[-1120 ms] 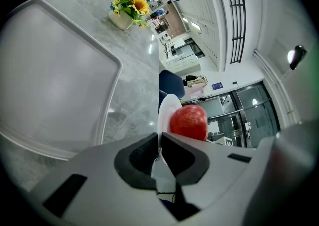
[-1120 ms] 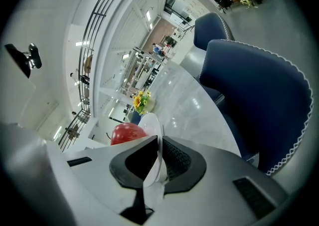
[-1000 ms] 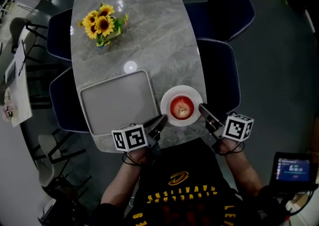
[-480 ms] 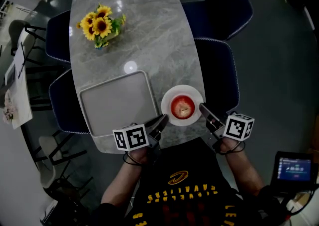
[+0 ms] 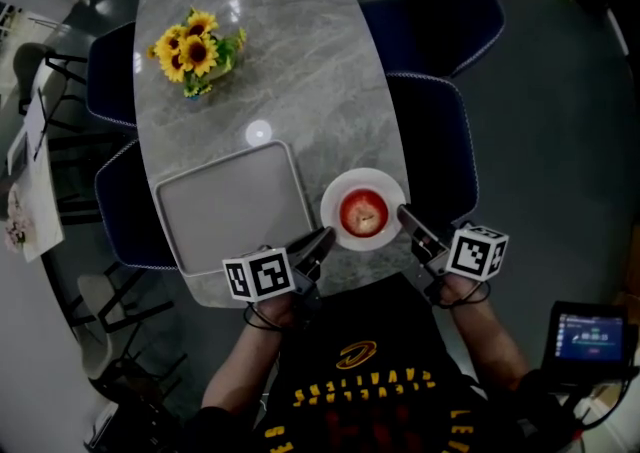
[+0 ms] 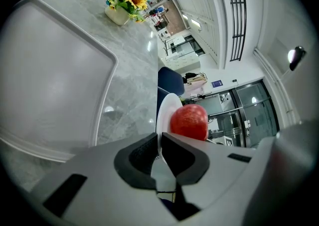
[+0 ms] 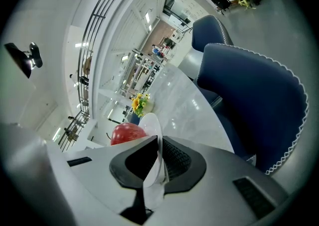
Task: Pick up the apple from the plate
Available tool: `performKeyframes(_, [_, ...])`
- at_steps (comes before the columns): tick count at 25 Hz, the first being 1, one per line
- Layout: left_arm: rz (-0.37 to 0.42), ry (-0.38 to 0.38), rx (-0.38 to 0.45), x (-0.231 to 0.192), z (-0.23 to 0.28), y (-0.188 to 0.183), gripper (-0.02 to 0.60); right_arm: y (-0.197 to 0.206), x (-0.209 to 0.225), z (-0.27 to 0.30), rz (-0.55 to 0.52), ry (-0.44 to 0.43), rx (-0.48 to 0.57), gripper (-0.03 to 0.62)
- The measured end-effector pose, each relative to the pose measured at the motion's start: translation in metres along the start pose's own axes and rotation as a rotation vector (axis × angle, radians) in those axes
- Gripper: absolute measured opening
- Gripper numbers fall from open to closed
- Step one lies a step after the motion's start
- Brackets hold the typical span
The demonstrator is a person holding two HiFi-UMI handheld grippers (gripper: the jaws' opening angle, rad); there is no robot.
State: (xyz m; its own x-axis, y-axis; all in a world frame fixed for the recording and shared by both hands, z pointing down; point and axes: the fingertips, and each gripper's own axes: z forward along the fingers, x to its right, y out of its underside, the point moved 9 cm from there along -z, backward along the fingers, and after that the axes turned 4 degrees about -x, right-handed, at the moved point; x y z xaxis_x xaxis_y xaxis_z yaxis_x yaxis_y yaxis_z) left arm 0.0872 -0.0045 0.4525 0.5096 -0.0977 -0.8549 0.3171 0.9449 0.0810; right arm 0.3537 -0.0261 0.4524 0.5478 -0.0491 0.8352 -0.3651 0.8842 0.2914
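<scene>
A red apple (image 5: 363,213) lies on a small white plate (image 5: 349,184) near the front edge of the grey marble table (image 5: 300,71). My left gripper (image 5: 326,237) is shut on the plate's left rim, and my right gripper (image 5: 403,211) is shut on its right rim. In the left gripper view the plate's edge (image 6: 165,113) runs between the dark pads of the left gripper (image 6: 159,142), with the apple (image 6: 189,121) just beyond. In the right gripper view the rim (image 7: 152,125) sits between the pads of the right gripper (image 7: 159,151), with the apple (image 7: 124,132) to the left.
A grey tray (image 5: 235,206) lies left of the plate. A pot of sunflowers (image 5: 195,49) stands at the table's far left. Dark blue chairs (image 5: 440,151) line the right side, others the left. A small screen (image 5: 590,336) sits at lower right.
</scene>
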Motion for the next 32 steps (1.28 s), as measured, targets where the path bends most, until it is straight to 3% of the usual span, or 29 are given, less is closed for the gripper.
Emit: performKeyframes(32, [-0.026, -0.007, -0.016, 0.000, -0.003, -0.006, 0.029, -0.001, -0.006, 0.001, -0.048, 0.039, -0.020, 0.040])
